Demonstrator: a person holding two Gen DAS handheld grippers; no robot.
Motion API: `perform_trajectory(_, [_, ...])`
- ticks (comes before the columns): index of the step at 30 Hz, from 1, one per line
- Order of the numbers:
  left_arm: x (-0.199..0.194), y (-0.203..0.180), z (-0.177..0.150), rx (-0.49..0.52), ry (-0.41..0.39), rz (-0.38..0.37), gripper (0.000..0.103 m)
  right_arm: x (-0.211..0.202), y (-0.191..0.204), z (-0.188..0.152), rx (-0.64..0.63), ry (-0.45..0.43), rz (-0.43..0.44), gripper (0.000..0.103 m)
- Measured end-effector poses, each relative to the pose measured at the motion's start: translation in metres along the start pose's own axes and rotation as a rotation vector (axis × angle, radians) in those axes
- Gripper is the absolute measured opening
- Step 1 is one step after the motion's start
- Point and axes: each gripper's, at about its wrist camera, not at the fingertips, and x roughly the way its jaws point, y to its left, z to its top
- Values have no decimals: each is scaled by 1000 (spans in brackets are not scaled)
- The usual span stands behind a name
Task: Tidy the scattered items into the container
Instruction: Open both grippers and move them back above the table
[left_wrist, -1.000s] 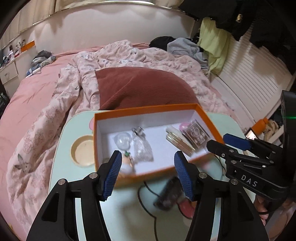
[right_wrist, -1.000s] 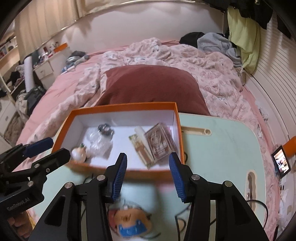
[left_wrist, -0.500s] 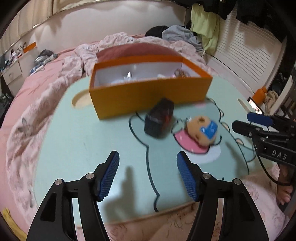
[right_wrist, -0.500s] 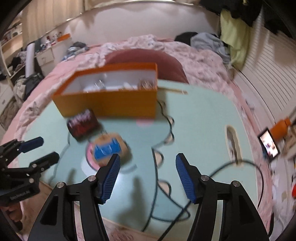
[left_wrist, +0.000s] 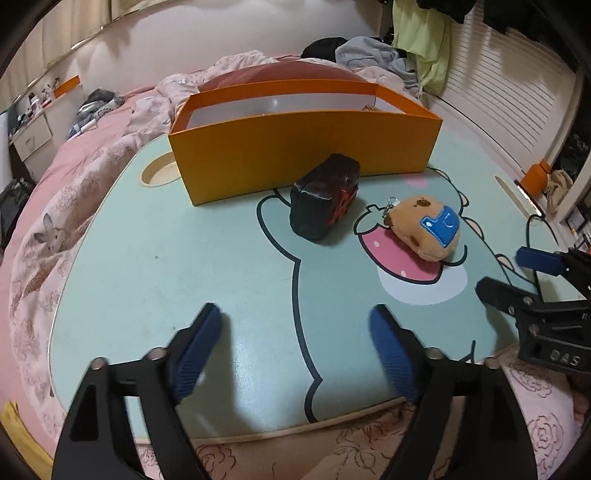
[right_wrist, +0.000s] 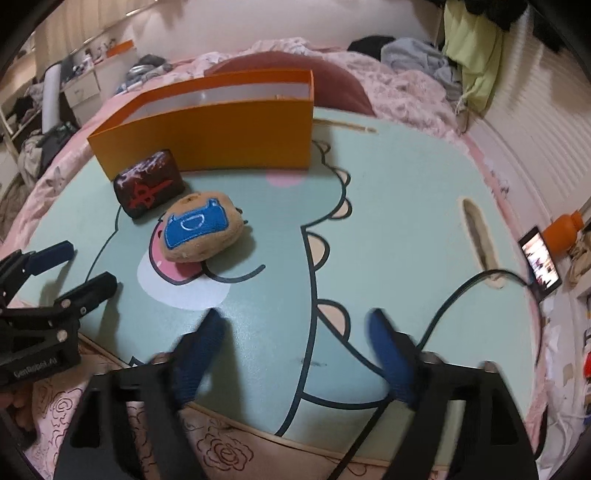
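An orange box (left_wrist: 303, 147) (right_wrist: 207, 136) stands at the far side of a mint-green lap table (left_wrist: 166, 258) (right_wrist: 406, 221). In front of it lie a black pouch with red marks (left_wrist: 325, 201) (right_wrist: 149, 186) and a tan plush with a blue patch (left_wrist: 424, 229) (right_wrist: 201, 229). My left gripper (left_wrist: 295, 325) hovers over the table's near edge, well short of the pouch, its jaws opening wide with nothing between them. My right gripper (right_wrist: 293, 325) is low at the near edge, right of the plush, jaws also opening and empty. The box's contents are hidden behind its wall.
A black cable (right_wrist: 454, 291) runs across the table's right part toward a lit phone (right_wrist: 539, 262) and an orange bottle (right_wrist: 563, 229). A round cup hole (left_wrist: 157, 173) sits left of the box. Pink bedding (left_wrist: 55, 206) and a maroon pillow (right_wrist: 332, 81) surround the table.
Both grippers dropped and pulled back from above the box to the table's near edge. Their jaws spread much wider. The view went from looking into the box to facing its front wall.
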Motion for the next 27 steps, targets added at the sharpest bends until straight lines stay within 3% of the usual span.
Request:
perform_trajectory(2, [3, -1, 0, 0, 2, 4, 103, 1, 0, 0, 5, 2, 1, 100])
perform_trajectory(27, [4, -1, 0, -1, -5, 0, 103, 1, 2, -3, 2, -1, 6, 102])
